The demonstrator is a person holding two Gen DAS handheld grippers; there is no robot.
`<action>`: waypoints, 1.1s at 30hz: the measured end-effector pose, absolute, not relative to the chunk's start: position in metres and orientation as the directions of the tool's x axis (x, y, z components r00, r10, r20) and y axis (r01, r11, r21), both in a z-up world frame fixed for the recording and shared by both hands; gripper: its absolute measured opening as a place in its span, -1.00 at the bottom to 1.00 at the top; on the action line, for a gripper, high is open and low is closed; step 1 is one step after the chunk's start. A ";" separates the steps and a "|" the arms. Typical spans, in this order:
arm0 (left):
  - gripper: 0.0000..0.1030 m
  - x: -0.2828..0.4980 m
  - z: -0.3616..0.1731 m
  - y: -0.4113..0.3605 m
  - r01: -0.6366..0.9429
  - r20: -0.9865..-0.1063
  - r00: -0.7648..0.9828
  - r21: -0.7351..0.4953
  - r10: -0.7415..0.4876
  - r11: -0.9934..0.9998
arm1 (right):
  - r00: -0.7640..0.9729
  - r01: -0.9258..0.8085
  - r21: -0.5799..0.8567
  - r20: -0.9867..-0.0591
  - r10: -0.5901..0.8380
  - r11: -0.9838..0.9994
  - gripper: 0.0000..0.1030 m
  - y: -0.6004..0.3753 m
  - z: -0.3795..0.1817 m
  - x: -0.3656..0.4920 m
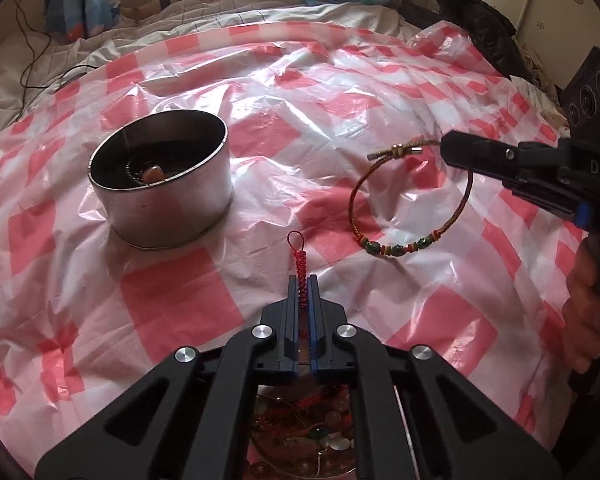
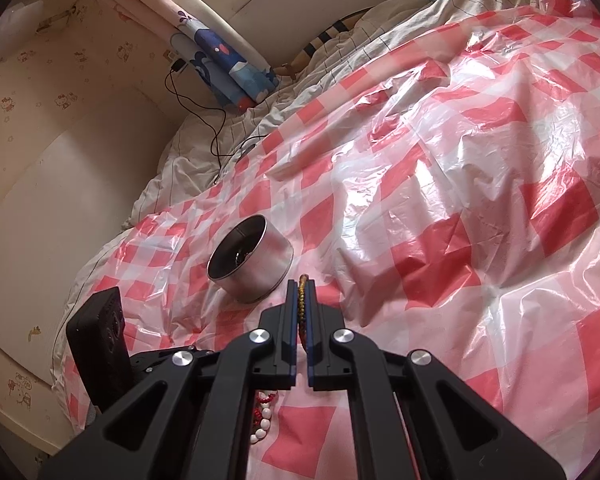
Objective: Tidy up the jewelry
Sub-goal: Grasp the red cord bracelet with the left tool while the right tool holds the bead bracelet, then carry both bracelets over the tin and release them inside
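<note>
My left gripper [image 1: 302, 279] is shut on a red braided cord [image 1: 301, 258]. The cord's small loop pokes out past the fingertips, above the checked sheet. My right gripper [image 1: 445, 147] comes in from the right, shut on a brown cord bracelet [image 1: 397, 249] with green beads, near its brass clasp; the ring hangs down to the sheet. In the right wrist view the bracelet's braided cord [image 2: 301, 300] is pinched between the right gripper [image 2: 301, 282]. A round metal tin [image 1: 162, 184] [image 2: 252, 264] stands open to the left, with an orange bead [image 1: 153, 174] inside.
A crinkled red-and-white checked plastic sheet [image 1: 340, 92] covers the bed. Under my left gripper lies a dish of mixed beads and cords [image 1: 304, 440]. White and red beads [image 2: 262, 420] show below my right gripper. A black cable [image 2: 216, 132] runs over the bedding at the back.
</note>
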State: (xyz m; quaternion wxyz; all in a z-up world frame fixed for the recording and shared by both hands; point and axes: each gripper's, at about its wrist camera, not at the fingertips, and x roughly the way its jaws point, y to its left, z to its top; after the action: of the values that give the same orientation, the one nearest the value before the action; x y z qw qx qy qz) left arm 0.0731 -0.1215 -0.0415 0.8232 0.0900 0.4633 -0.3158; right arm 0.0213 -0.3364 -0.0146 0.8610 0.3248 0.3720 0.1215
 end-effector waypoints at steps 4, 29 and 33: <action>-0.94 0.074 -0.028 -0.116 0.602 -0.795 0.384 -0.170 -0.469 0.781 | 0.696 0.027 0.651 -0.557 0.453 0.759 -0.92 -0.337 -0.014 0.021; -0.94 0.128 0.052 -0.051 0.498 -0.632 0.529 -0.309 -0.566 0.810 | 0.738 -0.237 0.693 -0.327 0.591 0.680 -0.92 -0.300 0.034 0.062; -0.94 0.149 0.058 -0.050 0.486 -0.601 0.543 -0.344 -0.586 0.803 | 0.734 -0.248 0.693 -0.321 0.598 0.677 -0.92 -0.293 0.038 0.081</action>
State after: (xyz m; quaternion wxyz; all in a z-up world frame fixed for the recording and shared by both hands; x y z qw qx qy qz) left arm 0.1489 -0.0504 0.0577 0.8757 -0.0682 0.3671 -0.3061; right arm 0.0805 -0.2929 0.0376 0.8743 0.3208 0.2724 0.2420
